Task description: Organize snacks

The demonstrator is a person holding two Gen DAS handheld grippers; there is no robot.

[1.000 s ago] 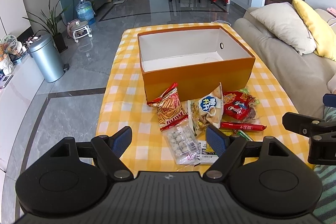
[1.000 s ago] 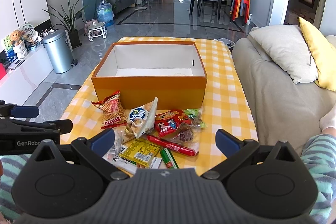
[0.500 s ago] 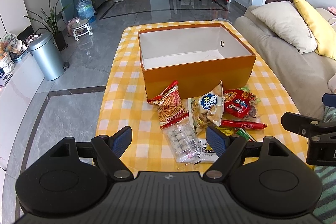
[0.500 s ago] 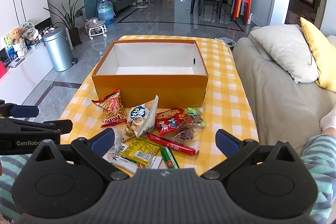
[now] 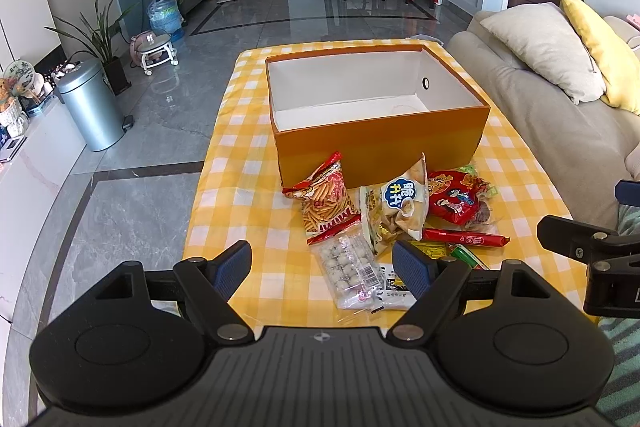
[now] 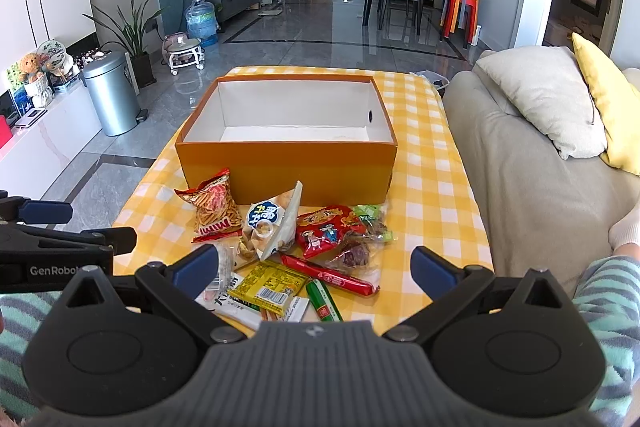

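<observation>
An empty orange box (image 5: 384, 147) (image 6: 286, 167) with a white inside stands on the yellow checked table (image 5: 248, 211). Before it lies a heap of snacks: a red stick-snack bag (image 5: 328, 203) (image 6: 214, 209), a white-and-blue bag (image 5: 404, 205) (image 6: 272, 223), a red cartoon bag (image 5: 458, 201) (image 6: 324, 233), a clear bag of white balls (image 5: 350, 269), a red sausage stick (image 5: 466, 237) (image 6: 330, 275), a yellow packet (image 6: 270, 285) and a green stick (image 6: 324, 301). My left gripper (image 5: 322, 265) is open above the near snacks. My right gripper (image 6: 314, 267) is open too, holding nothing.
A grey sofa (image 6: 532, 163) with a beige pillow (image 6: 544, 103) and a yellow one (image 6: 608, 107) runs along the table's right side. A metal bin (image 5: 90, 107), plants and a water bottle stand at the left. Striped sleeves (image 6: 604, 287) show near the grippers.
Both views have risen and tilted slightly, so the box and the snacks sit a little lower in frame. Both grippers stay open and no snack has moved.
</observation>
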